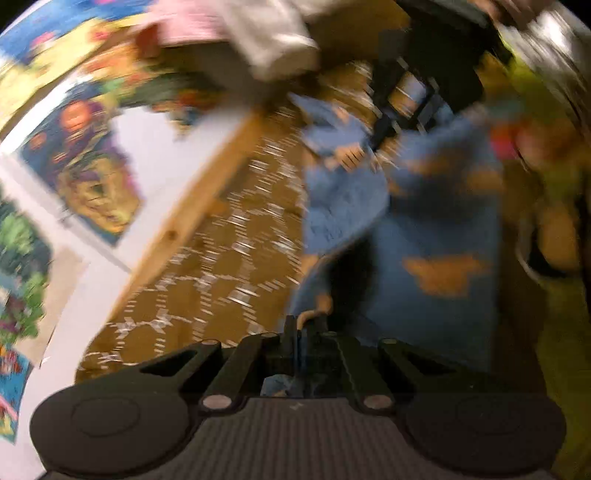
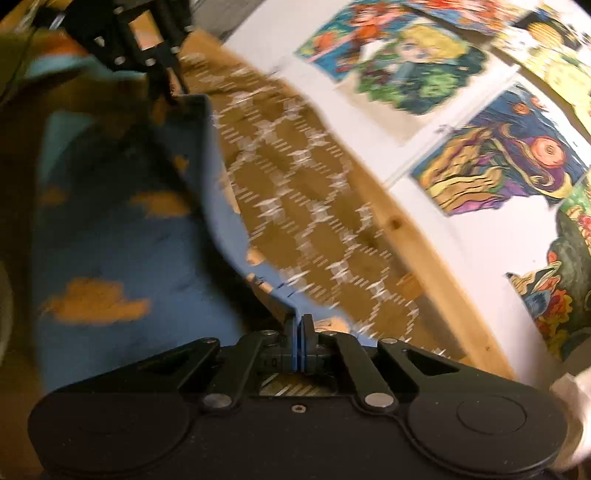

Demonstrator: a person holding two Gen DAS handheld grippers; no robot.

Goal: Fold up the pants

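Note:
The pants (image 1: 436, 229) are blue with orange cloud shapes and hang lifted over a brown patterned bedspread (image 1: 229, 266). My left gripper (image 1: 304, 325) is shut on an edge of the pants. My right gripper (image 2: 300, 323) is shut on another edge of the pants (image 2: 122, 251), with blue fabric pinched between its fingers. The right gripper shows in the left wrist view (image 1: 410, 96) at the top, and the left gripper shows in the right wrist view (image 2: 162, 81) at the top left. Both views are blurred by motion.
A wooden bed rail (image 1: 195, 206) runs along the bedspread's far side, also in the right wrist view (image 2: 436, 258). Behind it a white wall (image 2: 461, 236) holds several colourful drawings (image 2: 495, 162). A pink and grey cloth (image 1: 236, 33) lies at the top of the left wrist view.

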